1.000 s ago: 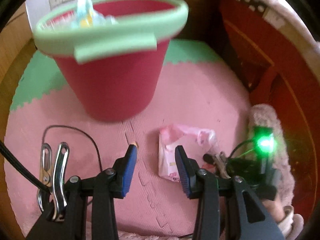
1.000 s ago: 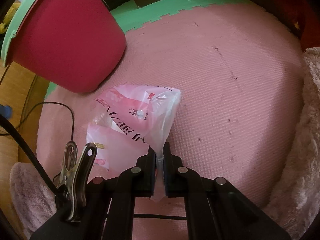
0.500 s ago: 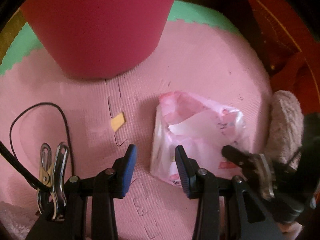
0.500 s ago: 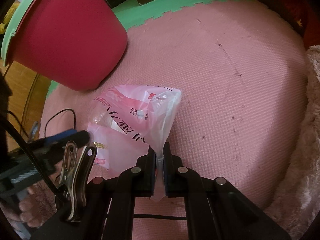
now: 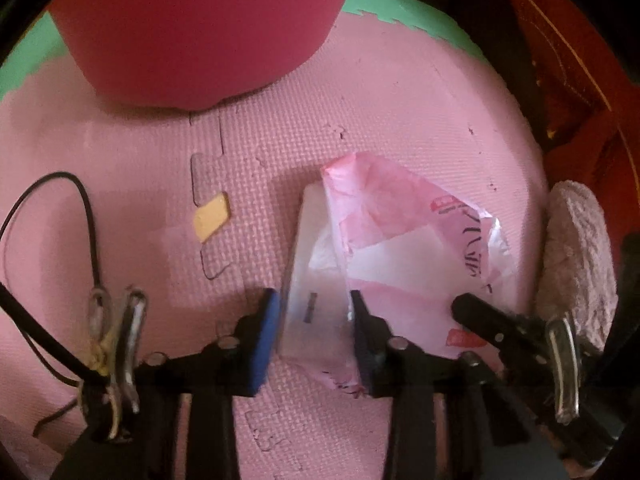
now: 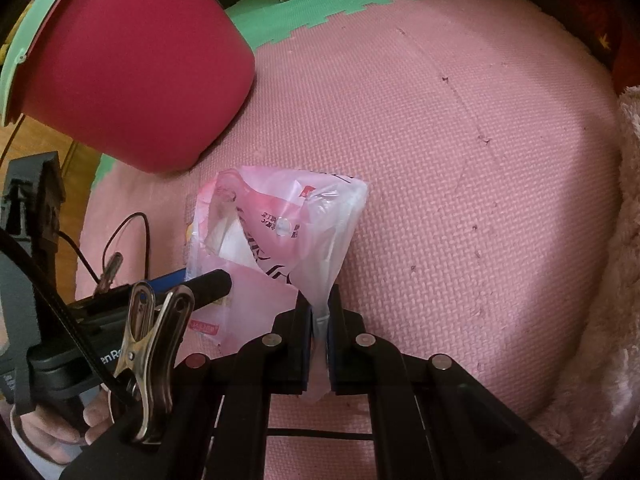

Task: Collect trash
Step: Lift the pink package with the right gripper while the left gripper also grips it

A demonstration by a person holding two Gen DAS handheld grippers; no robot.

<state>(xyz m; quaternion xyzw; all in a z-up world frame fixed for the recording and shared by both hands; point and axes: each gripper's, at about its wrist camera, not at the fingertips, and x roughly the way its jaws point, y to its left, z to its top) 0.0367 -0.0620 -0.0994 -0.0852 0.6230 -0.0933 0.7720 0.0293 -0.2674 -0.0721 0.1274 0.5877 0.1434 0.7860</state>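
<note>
Left wrist view, bottom centre: the left gripper straddles the near white end of the pink plastic wrapper, jaws closing, pads not yet pressing. The wrapper's long axis runs toward upper right. Right wrist view: the right gripper clamps its near corner. Farthest, upper left: the red bin.

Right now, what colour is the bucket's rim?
Pale green rim, seen best from the right wrist.

Pink foam floor mat meets a green mat strip along a toothed seam. Dark wooden furniture stands beyond it. A fluffy pink rug borders the mat.
</note>
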